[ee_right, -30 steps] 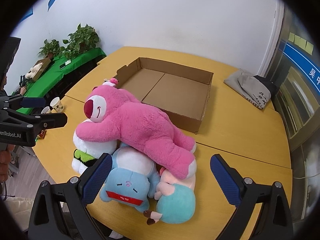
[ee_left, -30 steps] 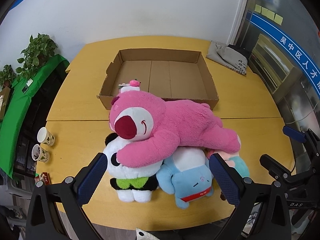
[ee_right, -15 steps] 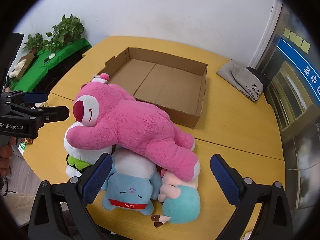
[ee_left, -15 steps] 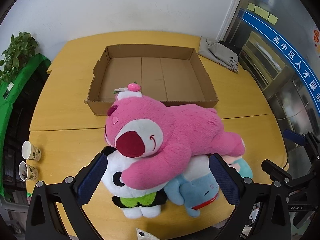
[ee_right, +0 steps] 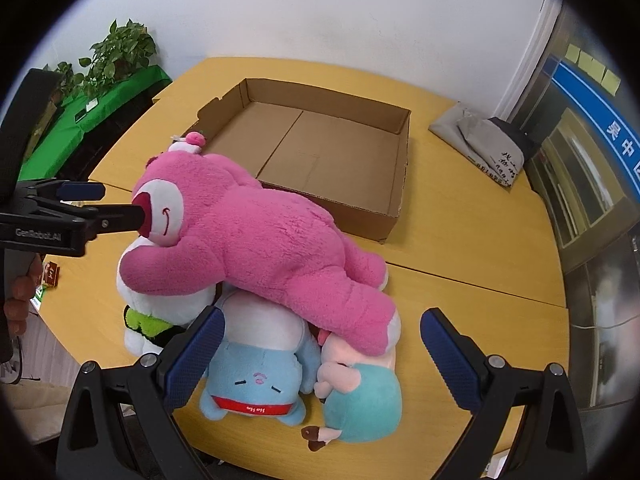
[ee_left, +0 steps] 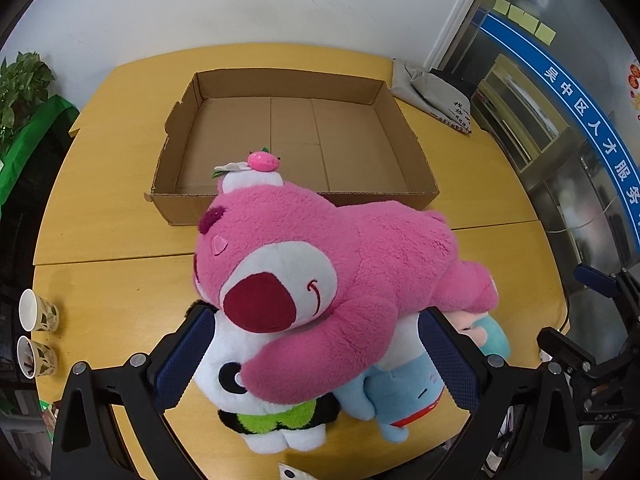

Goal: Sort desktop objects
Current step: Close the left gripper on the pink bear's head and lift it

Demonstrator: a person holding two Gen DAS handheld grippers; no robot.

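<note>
A big pink plush bear [ee_left: 352, 264] [ee_right: 260, 236] lies on top of a pile: a white panda plush with a green bib [ee_left: 256, 396] [ee_right: 148, 312], a blue plush [ee_left: 400, 396] [ee_right: 260, 380] and a teal-and-pink plush [ee_right: 360, 396]. An empty open cardboard box [ee_left: 296, 148] [ee_right: 332, 148] sits behind the pile. My left gripper [ee_left: 316, 360] is open, its fingers either side of the bear's arm and the panda's head. My right gripper [ee_right: 320, 356] is open above the blue and teal plushes.
The yellow wooden table [ee_left: 120, 224] holds two paper cups [ee_left: 36, 336] at its left edge and a folded grey cloth [ee_left: 436, 96] [ee_right: 488, 140] at the back right. Green-covered shelving with plants [ee_right: 100, 68] stands to the left. A glass cabinet [ee_left: 560, 160] stands on the right.
My left gripper has moved forward and down onto the pile, so the bear's arm now lies between its fingers. My right gripper has moved closer to the pile too. Both stay open.
</note>
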